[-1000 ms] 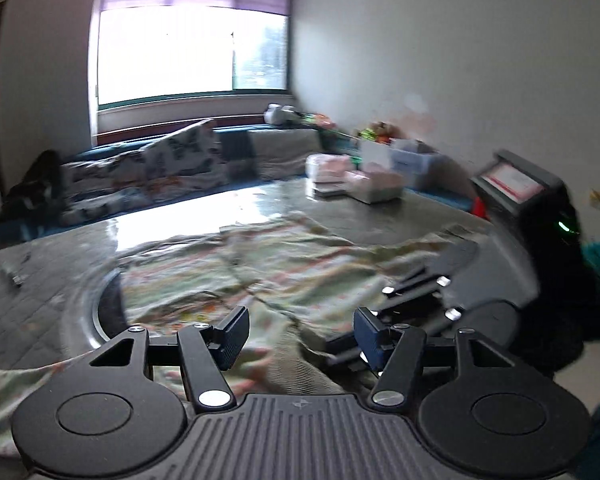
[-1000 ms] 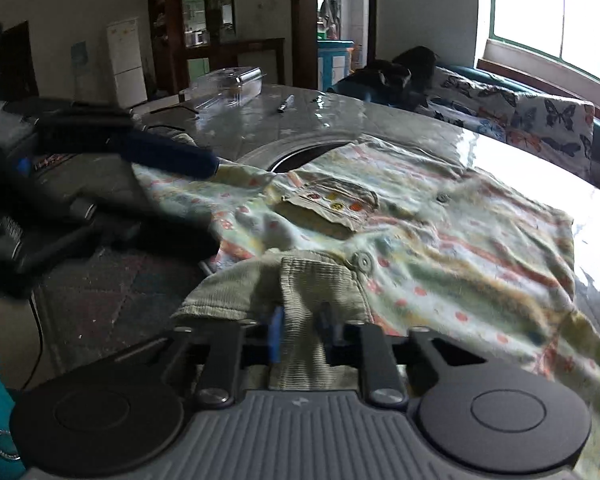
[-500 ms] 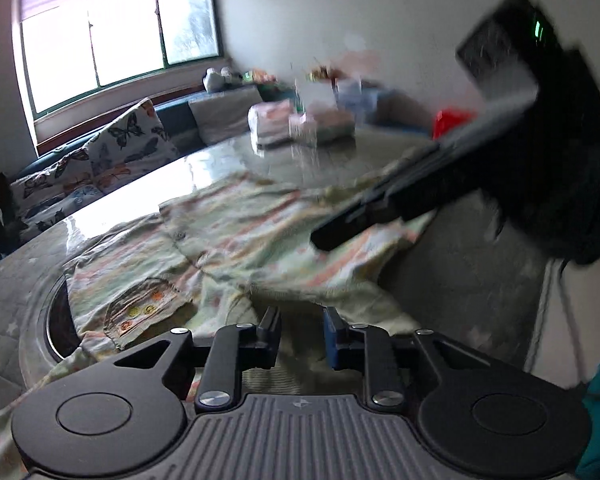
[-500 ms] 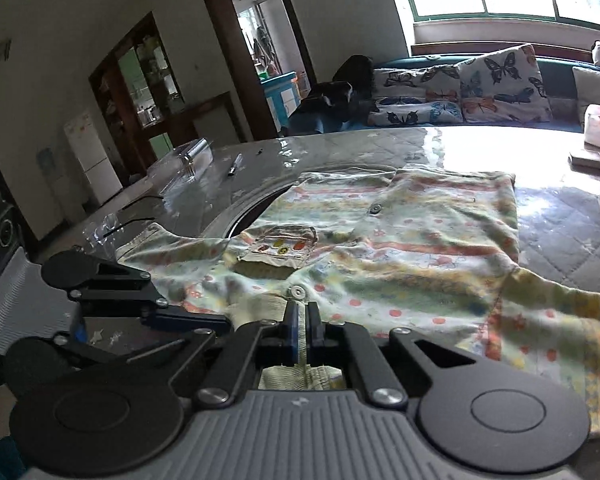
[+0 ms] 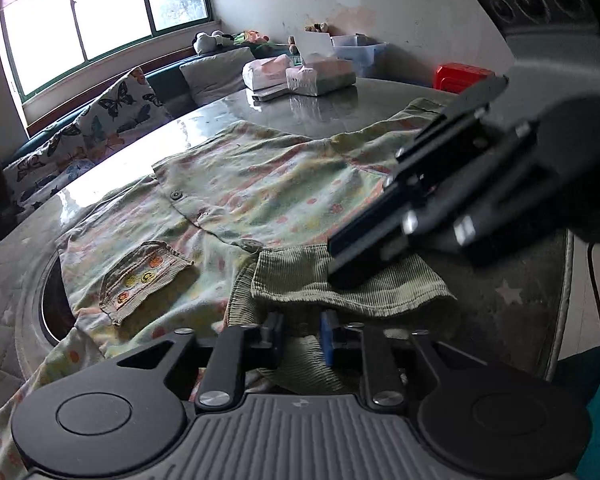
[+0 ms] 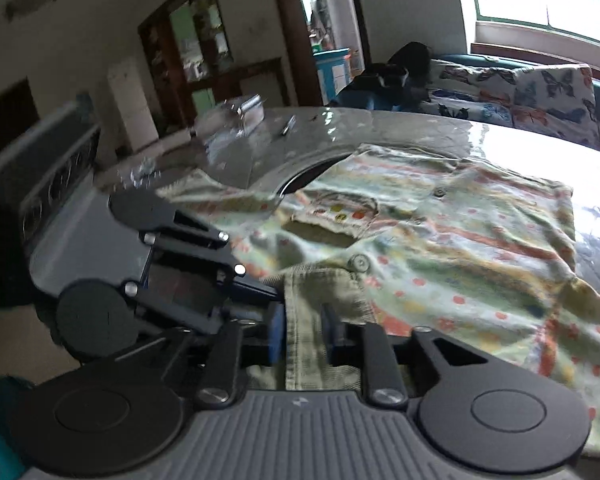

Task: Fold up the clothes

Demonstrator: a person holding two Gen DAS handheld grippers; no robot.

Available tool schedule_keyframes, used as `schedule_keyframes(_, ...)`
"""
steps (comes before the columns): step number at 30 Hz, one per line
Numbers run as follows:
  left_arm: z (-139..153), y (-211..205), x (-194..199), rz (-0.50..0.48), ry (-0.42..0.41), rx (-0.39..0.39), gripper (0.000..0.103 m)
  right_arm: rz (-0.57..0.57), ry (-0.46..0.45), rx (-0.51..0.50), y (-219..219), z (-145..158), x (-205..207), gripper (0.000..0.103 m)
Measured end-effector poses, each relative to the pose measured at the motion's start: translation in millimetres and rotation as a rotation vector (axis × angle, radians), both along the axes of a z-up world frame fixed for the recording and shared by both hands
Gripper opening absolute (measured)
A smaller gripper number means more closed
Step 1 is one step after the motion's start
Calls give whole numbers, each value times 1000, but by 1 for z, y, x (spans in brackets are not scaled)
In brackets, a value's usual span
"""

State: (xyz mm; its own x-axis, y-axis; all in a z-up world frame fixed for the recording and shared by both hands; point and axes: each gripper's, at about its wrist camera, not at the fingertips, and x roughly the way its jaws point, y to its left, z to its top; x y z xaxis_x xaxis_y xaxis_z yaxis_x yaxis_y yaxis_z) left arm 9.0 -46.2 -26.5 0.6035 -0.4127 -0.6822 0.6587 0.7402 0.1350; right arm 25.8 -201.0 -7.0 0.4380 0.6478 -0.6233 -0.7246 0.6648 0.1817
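Comparing with half a second ago, the right hand-held gripper has parted its fingers: they were pinched nearly together on the collar and now stand apart, released, with the ribbed collar band lying loose in the gap. The left hand-held gripper has widened a little too; its fingers stand apart at the near edge of the collar, and whether they press the cloth cannot be told. The right hand-held gripper, seen from the left wrist, has dropped from up over the shirt to the collar.

The shirt lies spread face up on the desk, near its front edge, collar toward both cameras. Its cloth is thin, crumpled cotton, pale green with orange stripes and small red dots. The collar is olive corduroy, finely ribbed and folded flat. A patch pocket of the same corduroy carries small round coloured badges. Two flat round buttons sit along the placket. The desk top is grey, glossy and quilted-looking, with a curved dark opening partly under the shirt. Plastic-wrapped packs rest at its far side. A butterfly-print cushion sits beyond.
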Motion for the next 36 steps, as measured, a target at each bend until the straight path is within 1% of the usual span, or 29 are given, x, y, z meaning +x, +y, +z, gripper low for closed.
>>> schedule_keyframes(4,-2,3,-1,10,-7,-16,10,-9,-8,-23,9,-5,5,24)
schedule_keyframes(8,-2,4,-3,8,-19,-24,10,-17,27,-3,13,-6,15,24)
schedule_keyframes(11,-3,5,-3,9,-23,-28,10,-7,40,-22,18,-6,19,23)
schedule_keyframes(12,-3,5,-3,10,-23,-31,10,-4,43,-27,19,-6,20,18)
schedule_keyframes(13,-3,6,-3,11,-23,-35,10,-1,45,-30,20,-6,21,5)
schedule_keyframes(16,-4,7,-4,15,-26,-46,10,-16,15,-43,18,-4,18,2)
schedule_keyframes(18,-3,8,-4,21,-21,-61,9,-39,8,-20,12,0,16,1)
schedule_keyframes(24,0,12,2,35,46,-163,9,-126,-26,64,-17,18,12,0)
schedule_keyframes(27,1,14,5,41,84,-214,9,-163,-1,114,-30,24,15,0)
schedule_keyframes(30,2,17,8,46,121,-266,9,-157,2,111,-31,23,14,0)
schedule_keyframes(31,2,17,9,48,134,-283,9,-152,8,109,-30,22,14,3)
schedule_keyframes(34,3,19,13,54,172,-335,9,-150,22,102,-29,17,15,5)
schedule_keyframes(36,-5,22,16,66,201,-346,9,-149,35,103,-29,14,15,6)
